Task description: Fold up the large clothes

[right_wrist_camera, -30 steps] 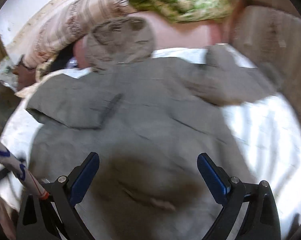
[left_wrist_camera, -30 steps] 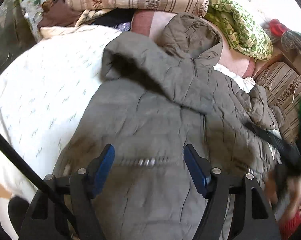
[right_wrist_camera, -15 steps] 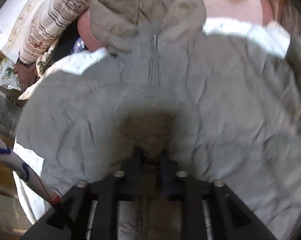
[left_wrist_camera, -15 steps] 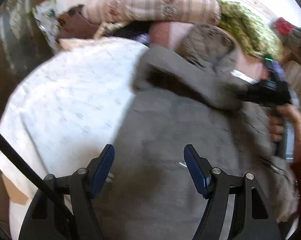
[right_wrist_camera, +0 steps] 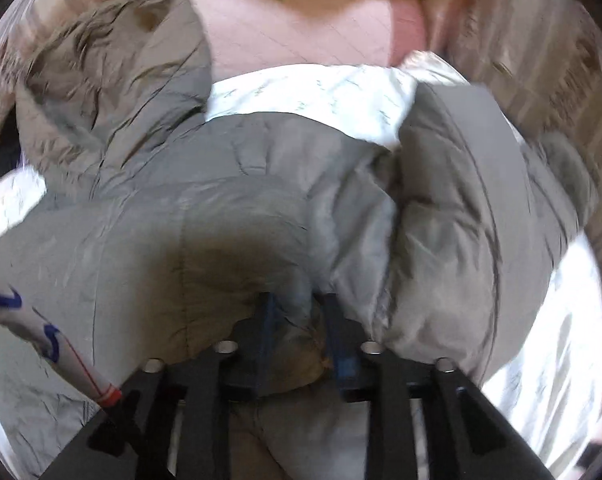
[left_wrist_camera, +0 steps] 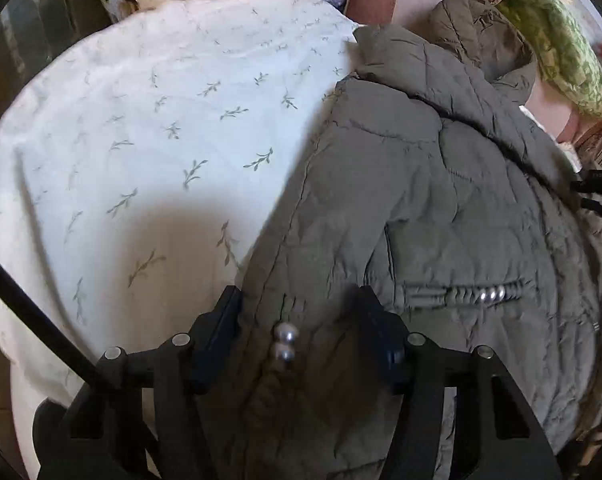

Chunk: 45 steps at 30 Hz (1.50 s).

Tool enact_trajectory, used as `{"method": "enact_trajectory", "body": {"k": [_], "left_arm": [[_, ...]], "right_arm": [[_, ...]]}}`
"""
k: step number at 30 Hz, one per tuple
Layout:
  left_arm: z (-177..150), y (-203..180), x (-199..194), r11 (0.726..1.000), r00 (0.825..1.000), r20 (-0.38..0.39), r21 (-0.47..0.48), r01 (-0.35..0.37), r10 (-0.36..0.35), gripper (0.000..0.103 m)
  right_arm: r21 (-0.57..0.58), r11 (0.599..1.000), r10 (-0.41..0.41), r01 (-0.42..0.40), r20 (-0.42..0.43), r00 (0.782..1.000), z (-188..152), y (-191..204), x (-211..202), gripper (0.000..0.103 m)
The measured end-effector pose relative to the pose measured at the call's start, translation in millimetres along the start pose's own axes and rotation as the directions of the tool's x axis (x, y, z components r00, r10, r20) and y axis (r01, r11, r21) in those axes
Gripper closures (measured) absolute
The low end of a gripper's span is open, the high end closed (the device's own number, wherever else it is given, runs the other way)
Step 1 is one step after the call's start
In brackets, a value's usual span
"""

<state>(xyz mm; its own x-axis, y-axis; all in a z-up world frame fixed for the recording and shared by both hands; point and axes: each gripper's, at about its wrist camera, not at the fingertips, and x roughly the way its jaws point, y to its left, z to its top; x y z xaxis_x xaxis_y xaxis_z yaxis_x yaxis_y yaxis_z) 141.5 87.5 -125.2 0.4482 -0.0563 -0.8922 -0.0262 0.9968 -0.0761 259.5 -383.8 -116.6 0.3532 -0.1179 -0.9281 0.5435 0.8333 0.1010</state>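
The right claw (right_wrist_camera: pixel 299 312) is pinching the grey jacket (left_wrist_camera: pixel 441 208) at bottom centre. The left claw (left_wrist_camera: pixel 299 320) is straddling its left edge, jaws apart, jacket running toward the upper right across the bed sheet (left_wrist_camera: pixel 161 140).

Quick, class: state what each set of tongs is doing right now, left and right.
Left tongs: open, jaws either side of the grey jacket hem, not clamped.
Right tongs: shut on a bunch of the grey jacket.
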Motion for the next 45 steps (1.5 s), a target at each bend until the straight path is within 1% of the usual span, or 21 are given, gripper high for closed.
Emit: {"method": "enact_trajectory", "body": {"k": [1,3,6,7,8,11,13,15,16,18,21,23,24,26,29,33,36,38,40,43,45], "left_arm": [[-3.9,-5.4,-5.2,0.999,0.999,0.012,0.031,-0.031,0.031,0.045],[-5.8,-8.5,-15.3,0.997,0.998,0.029,0.042,-0.058,0.057,0.045],[-8.3,-14.9,-51.8,0.998,0.993,0.105,0.043,-0.049,0.044,0.045],[-8.4,-17.4,-58.5,0.998,0.991,0.124,0.045,-0.052,0.047,0.045],[-9.7,-22.5,-73.5,0.997,0.986,0.162,0.051,-0.056,0.047,0.045],[-11.4,-40.0,-97.0,0.996,0.974,0.225,0.074,-0.048,0.03,0.041],[-10.0,-58.3,-102.4,0.994,0.975,0.22,0.102,-0.036,0.013,0.041],[-7.0,-79.6,-105.6,0.991,0.981,0.193,0.131,-0.002,-0.024,0.041],[-6.7,-87.7,-105.8,0.99,0.982,0.188,0.139,0.01,-0.036,0.041],[-8.6,-110.9,-114.1,0.985,0.98,0.189,0.173,0.023,-0.056,0.041],[-10.0,-139.6,-122.8,0.974,0.976,0.21,0.229,0.006,-0.056,0.041],[-12.4,-160.8,-129.2,0.965,0.974,0.218,0.263,-0.002,-0.057,0.041],[-12.6,-165.2,-130.3,0.963,0.974,0.218,0.269,-0.001,-0.06,0.041],[-15.4,-180.2,-133.3,0.957,0.975,0.212,0.289,0.007,-0.072,0.041],[-21.8,-202.6,-132.4,0.945,0.977,0.2,0.326,0.011,-0.081,0.041],[-29.8,-219.4,-125.2,0.932,0.981,0.177,0.363,0.011,-0.08,0.041],[-33.1,-223.3,-121.1,0.93,0.984,0.163,0.367,0.009,-0.074,0.041],[-34.4,-221.7,-119.9,0.933,0.986,0.155,0.361,0.0,-0.06,0.041],[-34.1,-218.6,-119.5,0.935,0.987,0.159,0.355,-0.028,-0.031,0.041],[-28.3,-212.6,-115.4,0.941,0.987,0.159,0.333,-0.055,0.001,0.041],[-21.6,-207.8,-110.5,0.952,0.989,0.148,0.3,-0.064,0.02,0.041]], "right_arm": [[0.012,1.0,0.02,-0.02,0.002,1.0,-5.2,-5.5,-4.4,0.061],[-0.004,0.998,0.063,-0.063,0.016,0.998,-16.2,-8.4,-18.1,0.061],[-0.062,0.996,0.075,-0.07,0.086,0.993,-37.3,-17.0,-52.1,0.059],[-0.077,0.995,0.074,-0.065,0.111,0.991,-44.1,-25.7,-63.9,0.054],[-0.087,0.995,0.064,-0.052,0.143,0.988,-51.9,-39.1,-78.3,0.048],[-0.06,0.998,0.021,-0.008,0.202,0.979,-62.2,-76.2,-103.6,0.039],[-0.019,1.0,-0.002,0.006,0.212,0.977,-68.8,-107.2,-118.7,0.037],[0.011,1.0,-0.015,0.013,0.217,0.976,-75.0,-133.9,-129.0,0.033],[0.02,1.0,-0.011,0.007,0.222,0.975,-78.8,-147.0,-132.9,0.029],[0.038,0.999,-0.015,0.007,0.22,0.975,-85.2,-167.3,-136.9,0.028],[0.071,0.997,-0.052,0.039,0.193,0.98,-92.2,-196.0,-132.3,0.028],[0.11,0.994,-0.031,0.013,0.165,0.986,-94.1,-213.8,-124.4,0.029],[0.126,0.992,-0.018,-0.002,0.154,0.988,-95.5,-219.9,-121.9,0.032],[0.166,0.985,0.015,-0.038,0.14,0.99,-96.9,-232.9,-114.0,0.047],[0.17,0.985,0.019,-0.042,0.136,0.991,-103.4,-242.6,-108.4,0.056],[0.162,0.986,0.002,-0.026,0.146,0.989,-107.3,-253.9,-102.3,0.056],[0.215,0.976,0.01,-0.041,0.143,0.99,-105.0,-270.9,-91.4,0.055],[0.249,0.967,0.015,-0.052,0.149,0.989,-100.5,-284.3,-83.0,0.048],[0.27,0.962,-0.006,-0.044,0.182,0.983,-94.1,-299.7,-76.0,0.042],[0.3,0.954,-0.043,-0.027,0.224,0.974,-81.1,-320.1,-65.8,0.041],[0.323,0.946,-0.041,-0.04,0.242,0.969,-69.3,-328.2,-59.4,0.04]]}}
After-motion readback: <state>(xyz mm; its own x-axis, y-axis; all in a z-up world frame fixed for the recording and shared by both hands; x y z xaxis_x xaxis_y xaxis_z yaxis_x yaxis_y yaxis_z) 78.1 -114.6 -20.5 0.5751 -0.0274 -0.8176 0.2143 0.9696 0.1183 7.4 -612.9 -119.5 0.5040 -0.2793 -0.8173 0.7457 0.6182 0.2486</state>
